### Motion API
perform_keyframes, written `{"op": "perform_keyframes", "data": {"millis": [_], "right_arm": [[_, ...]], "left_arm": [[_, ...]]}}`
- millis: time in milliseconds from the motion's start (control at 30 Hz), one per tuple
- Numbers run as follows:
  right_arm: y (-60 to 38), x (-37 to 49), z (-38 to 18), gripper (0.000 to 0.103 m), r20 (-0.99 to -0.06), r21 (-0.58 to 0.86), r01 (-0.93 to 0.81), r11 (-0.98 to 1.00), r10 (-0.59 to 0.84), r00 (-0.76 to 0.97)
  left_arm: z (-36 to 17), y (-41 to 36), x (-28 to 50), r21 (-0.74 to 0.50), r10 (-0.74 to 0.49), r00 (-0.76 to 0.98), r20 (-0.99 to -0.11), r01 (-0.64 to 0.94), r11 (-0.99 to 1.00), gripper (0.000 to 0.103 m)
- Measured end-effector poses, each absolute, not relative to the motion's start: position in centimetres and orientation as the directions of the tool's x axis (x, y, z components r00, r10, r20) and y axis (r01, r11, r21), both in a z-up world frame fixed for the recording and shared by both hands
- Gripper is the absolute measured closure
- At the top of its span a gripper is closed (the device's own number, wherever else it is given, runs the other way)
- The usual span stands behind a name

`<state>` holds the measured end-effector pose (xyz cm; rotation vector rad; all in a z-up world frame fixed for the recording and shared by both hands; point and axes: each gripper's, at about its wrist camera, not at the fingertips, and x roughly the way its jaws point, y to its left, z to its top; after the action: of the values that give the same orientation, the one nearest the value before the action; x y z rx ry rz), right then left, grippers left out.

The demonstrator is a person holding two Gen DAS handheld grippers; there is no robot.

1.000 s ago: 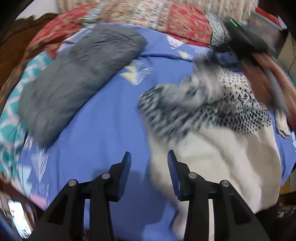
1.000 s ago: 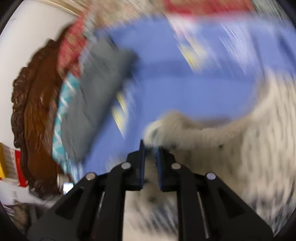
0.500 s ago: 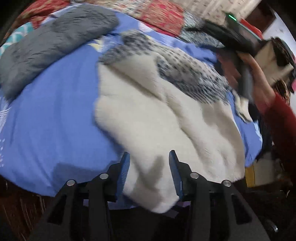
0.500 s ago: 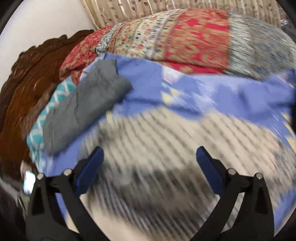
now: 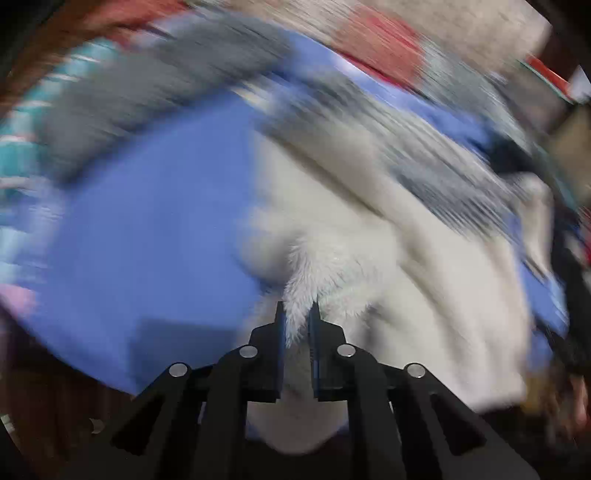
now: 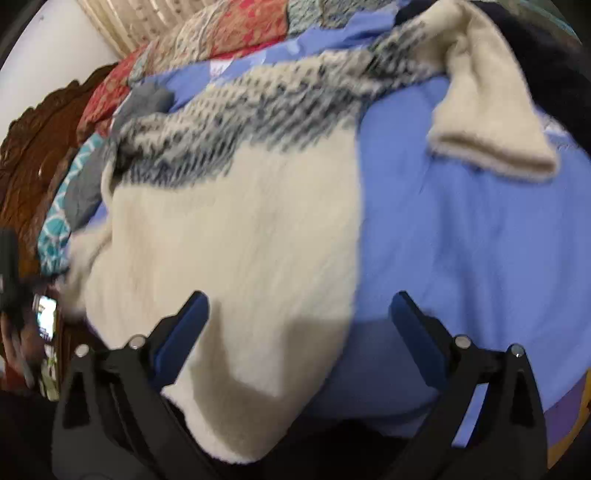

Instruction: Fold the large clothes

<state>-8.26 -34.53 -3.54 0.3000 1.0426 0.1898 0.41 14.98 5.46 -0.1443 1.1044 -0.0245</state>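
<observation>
A cream knitted sweater [image 6: 243,236] with a black-and-white patterned yoke lies spread on the blue bedsheet [image 6: 461,240]; one sleeve [image 6: 487,122] lies out to the right. In the blurred left wrist view the sweater [image 5: 406,295] fills the right half. My left gripper [image 5: 295,314] is shut on a fold of the sweater's lower edge. My right gripper [image 6: 299,306] is wide open and empty, just above the sweater's hem at the bed's near edge.
A folded grey garment [image 6: 147,103] lies at the far left of the bed; it also shows in the left wrist view [image 5: 147,96]. A red patterned quilt [image 6: 229,33] lies at the back. A carved wooden headboard [image 6: 33,155] stands left.
My left gripper has closed on the sweater's lower edge. My right gripper has let go of the sleeve, opened wide and moved back toward the hem. The sweater now lies spread out.
</observation>
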Motion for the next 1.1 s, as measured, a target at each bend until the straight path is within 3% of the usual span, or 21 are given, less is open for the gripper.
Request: {"op": "perform_keyframes", "data": {"millis": [67,133,167,233,400,667,833,1100], "right_arm": [[-33.1,-8.7,-4.1,0.018,-0.819,0.336,-0.039,0.941,0.313,0.481],[-32.0,-9.1,-4.4,0.023,-0.82,0.316,-0.07,0.946,0.31,0.481],[-31.9,-9.2,-4.7,0.025,-0.824,0.312,-0.066,0.948,0.304,0.478],[-31.9,-9.0,-5.1,0.03,-0.825,0.332,-0.045,0.942,0.314,0.47],[-32.1,-9.2,-5.2,0.03,-0.819,0.345,-0.048,0.937,0.326,0.472],[-32.2,-9.1,-5.2,0.03,-0.828,0.339,-0.047,0.939,0.322,0.459],[-33.2,-9.7,-3.9,0.03,-0.823,0.33,-0.033,0.943,0.304,0.48],[-34.6,-10.3,-3.8,0.028,-0.831,0.341,0.011,0.94,0.296,0.472]], "left_arm": [[6.6,20.6,1.4,0.024,0.158,0.474,-0.866,-0.277,0.961,0.069],[6.6,24.6,1.5,0.104,0.307,0.41,-0.859,-0.446,0.889,0.069],[6.4,26.3,1.3,0.091,0.305,0.381,-0.873,-0.487,0.869,0.069],[6.1,28.1,0.4,-0.008,0.203,0.367,-0.908,-0.499,0.867,0.068],[5.4,26.7,-2.4,-0.039,0.143,0.369,-0.918,-0.445,0.895,0.062],[7.3,19.5,-4.8,-0.135,-0.051,0.468,-0.882,-0.148,0.98,0.061],[6.7,15.5,-4.5,-0.232,-0.204,0.444,-0.873,-0.011,0.973,0.058],[3.0,12.8,-3.6,-0.231,-0.229,0.357,-0.906,0.036,0.972,0.055]]}}
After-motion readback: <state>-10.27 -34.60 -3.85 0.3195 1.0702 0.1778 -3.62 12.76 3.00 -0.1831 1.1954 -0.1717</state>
